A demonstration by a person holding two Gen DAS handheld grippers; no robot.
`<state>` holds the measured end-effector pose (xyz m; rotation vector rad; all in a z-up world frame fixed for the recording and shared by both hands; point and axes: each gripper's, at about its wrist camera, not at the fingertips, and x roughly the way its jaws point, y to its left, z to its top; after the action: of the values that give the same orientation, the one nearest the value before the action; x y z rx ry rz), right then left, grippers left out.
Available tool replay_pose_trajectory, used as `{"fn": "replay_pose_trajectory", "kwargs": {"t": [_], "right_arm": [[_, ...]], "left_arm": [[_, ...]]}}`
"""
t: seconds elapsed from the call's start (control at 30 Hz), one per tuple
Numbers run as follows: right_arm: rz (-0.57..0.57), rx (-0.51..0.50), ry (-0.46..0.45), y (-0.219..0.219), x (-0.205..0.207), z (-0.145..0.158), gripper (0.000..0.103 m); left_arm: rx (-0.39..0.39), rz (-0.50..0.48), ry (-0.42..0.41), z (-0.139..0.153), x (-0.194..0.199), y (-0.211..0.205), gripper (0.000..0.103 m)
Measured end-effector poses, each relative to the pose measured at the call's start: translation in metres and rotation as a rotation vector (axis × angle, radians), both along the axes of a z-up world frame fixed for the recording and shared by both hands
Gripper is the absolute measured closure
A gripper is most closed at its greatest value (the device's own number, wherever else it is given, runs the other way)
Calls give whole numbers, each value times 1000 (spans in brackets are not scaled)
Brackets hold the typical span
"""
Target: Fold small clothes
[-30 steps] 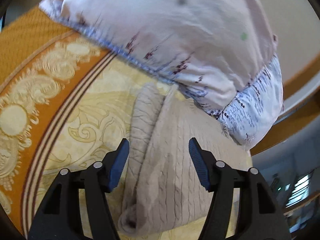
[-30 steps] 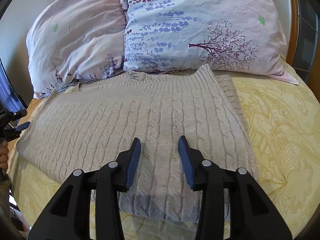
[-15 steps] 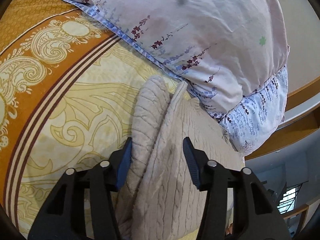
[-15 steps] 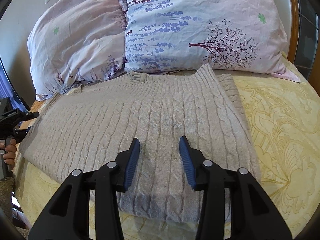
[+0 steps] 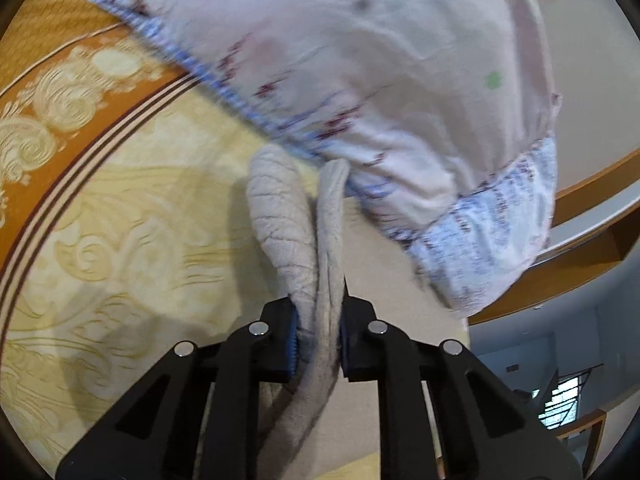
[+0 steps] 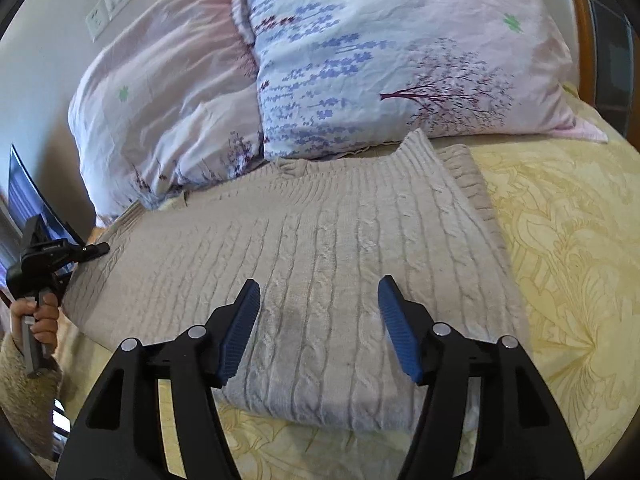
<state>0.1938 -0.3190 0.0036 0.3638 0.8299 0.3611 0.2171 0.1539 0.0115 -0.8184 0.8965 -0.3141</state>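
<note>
A beige cable-knit sweater (image 6: 340,264) lies folded on the yellow bedspread, its collar toward the pillows. My left gripper (image 5: 318,344) is shut on the sweater's edge (image 5: 288,224), pinching the layers between its blue pads. In the right wrist view the left gripper (image 6: 94,249) shows at the sweater's left end. My right gripper (image 6: 318,328) is open and empty, low over the near part of the sweater.
Two floral pillows (image 6: 360,52) lean against the wall behind the sweater. The patterned yellow bedspread (image 6: 568,248) extends to the right and has an orange border (image 5: 60,64) on the left side. A wooden bed frame (image 5: 592,264) runs behind.
My left gripper has closed on the sweater's left edge. My right gripper has opened wider and moved a little closer to the sweater.
</note>
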Motion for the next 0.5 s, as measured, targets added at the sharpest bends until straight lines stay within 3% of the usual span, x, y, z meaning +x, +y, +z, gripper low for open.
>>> {"fn": "replay_pose_trajectory", "kwargs": {"t": [0.3,0.5], "right_arm": [[-60,65,-41,-36,-14,9,33],[-82,94,-56,-53,-18,12,33]], "left_arm": [[-128,-97,-117,59,17,-79,90],[-154,-199,-143,71,29,-152,90]]}}
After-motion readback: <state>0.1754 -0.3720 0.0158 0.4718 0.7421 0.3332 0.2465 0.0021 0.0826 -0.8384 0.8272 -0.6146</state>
